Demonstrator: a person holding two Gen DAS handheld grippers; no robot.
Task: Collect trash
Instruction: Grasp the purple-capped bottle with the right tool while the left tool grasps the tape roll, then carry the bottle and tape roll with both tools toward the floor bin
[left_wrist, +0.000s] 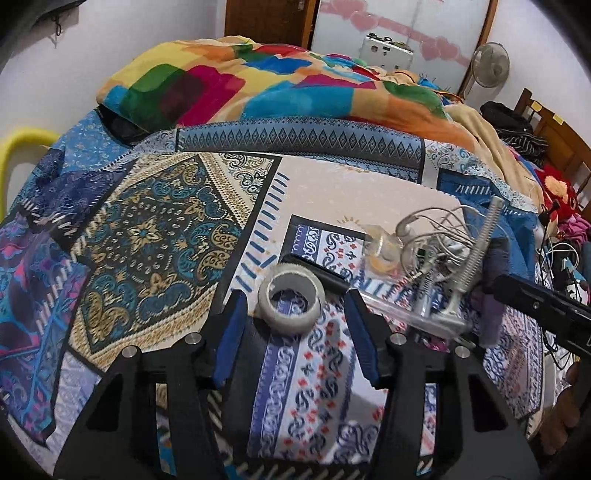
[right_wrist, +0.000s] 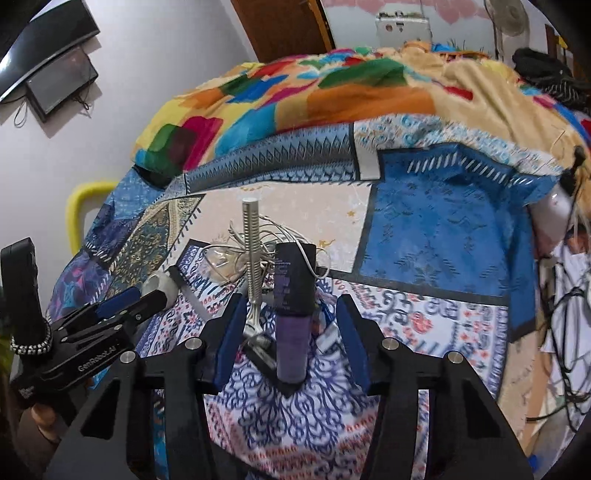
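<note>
A white tape roll (left_wrist: 291, 300) lies on the patterned bedspread (left_wrist: 155, 236), just ahead of and between the tips of my open left gripper (left_wrist: 295, 317). To its right sit a clear plastic piece (left_wrist: 382, 250), tangled white wires (left_wrist: 432, 229) and a silver ridged tool (left_wrist: 476, 254). In the right wrist view my open right gripper (right_wrist: 290, 317) straddles a purple and black tube (right_wrist: 293, 317) without touching it. The silver tool (right_wrist: 253, 251) and wires (right_wrist: 280, 236) lie just beyond. The left gripper (right_wrist: 125, 306) shows at the left near the tape roll (right_wrist: 162, 286).
A colourful quilt (left_wrist: 258, 85) is heaped at the far side of the bed. A yellow chair (left_wrist: 22, 147) stands at the left by the wall. Clothes and cables (left_wrist: 554, 251) pile up at the right. A fan (left_wrist: 489, 64) stands behind.
</note>
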